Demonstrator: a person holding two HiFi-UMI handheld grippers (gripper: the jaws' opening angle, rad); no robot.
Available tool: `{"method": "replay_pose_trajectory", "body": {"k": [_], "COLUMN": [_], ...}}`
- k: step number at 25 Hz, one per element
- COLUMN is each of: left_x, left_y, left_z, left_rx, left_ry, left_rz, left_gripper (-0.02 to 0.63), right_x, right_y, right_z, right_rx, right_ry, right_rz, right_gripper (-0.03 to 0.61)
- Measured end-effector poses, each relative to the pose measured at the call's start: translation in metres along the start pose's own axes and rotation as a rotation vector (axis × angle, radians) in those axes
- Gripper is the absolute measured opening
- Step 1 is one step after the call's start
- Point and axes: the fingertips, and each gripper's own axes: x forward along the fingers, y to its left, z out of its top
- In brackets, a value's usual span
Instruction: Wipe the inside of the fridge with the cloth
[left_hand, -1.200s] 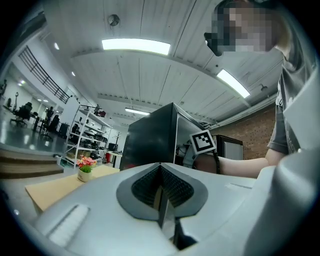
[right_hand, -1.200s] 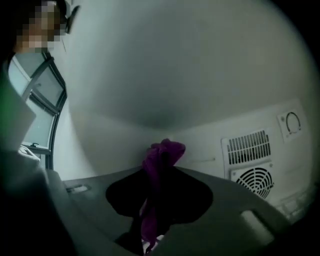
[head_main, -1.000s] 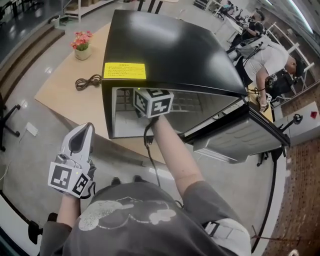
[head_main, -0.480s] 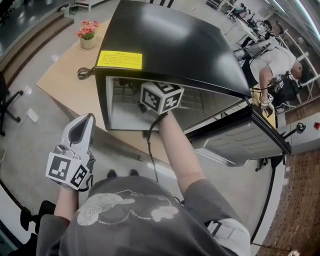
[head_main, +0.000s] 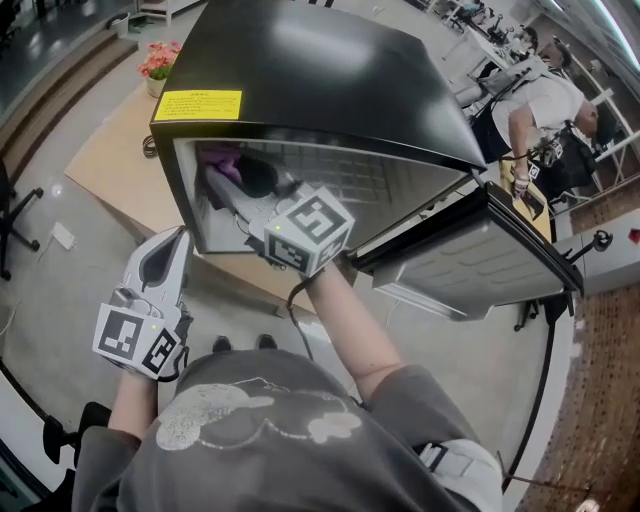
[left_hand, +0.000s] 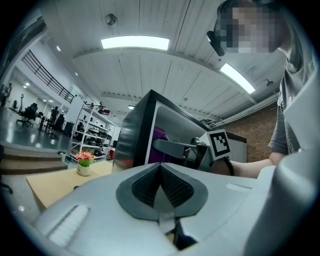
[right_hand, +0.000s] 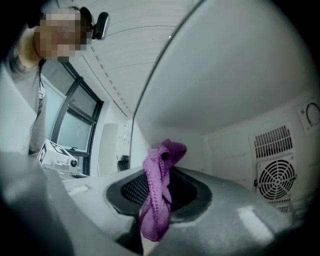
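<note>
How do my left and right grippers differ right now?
The left gripper is shut on nothing, while the right gripper is shut on the purple cloth. The left gripper hangs outside the fridge, low at the person's side, while the right gripper reaches into its open compartment. Both have the same grey body.

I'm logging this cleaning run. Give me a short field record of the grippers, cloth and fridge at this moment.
fridge: black, on a wooden table, door open
right gripper: reaching inside the fridge, shut on the purple cloth
left gripper: outside the fridge, shut, holding nothing
cloth touching an inner wall: cannot tell
</note>
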Motion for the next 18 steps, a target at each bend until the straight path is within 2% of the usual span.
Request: {"method": "replay_pose_trajectory", "body": {"k": [2, 4, 7, 12, 15, 18], "left_x": [0.001, 0.003, 0.005, 0.008, 0.011, 0.013], "left_y": [-0.004, -0.007, -0.010, -0.011, -0.014, -0.015], "left_z": [-0.002, -0.004, -0.005, -0.007, -0.008, -0.007], "left_rx": [-0.004, -0.007, -0.008, -0.012, -0.002, 0.000], "left_ry": [0.004, 0.007, 0.006, 0.001, 0.009, 0.013], "left_rz": [-0.006, -0.014, -0.016, -0.005, -0.016, -0.018], "left_gripper": [0.018, 0.018, 0.018, 0.018, 0.018, 0.018], "right_x": [-0.009, -0.017, -0.021, 0.005, 0.008, -0.003], "right_y": [0.006, 0.000, -0.015, -0.025, -0.041, -0.062], "right_z": [0.001, 0.000, -0.007, -0.033, -0.048, -0.055], "right_rx": [-0.012, -0.059, -0.188, -0.371, -0.387, -0.352], "right_ry": [0.002, 0.045, 0.175, 0.381, 0.480, 0.524], "right_rz": [-0.001, -0.067, -0.170, -0.216, -0.281, -0.349], "right_gripper": [0.084, 0.084, 0.084, 0.084, 0.084, 0.084]}}
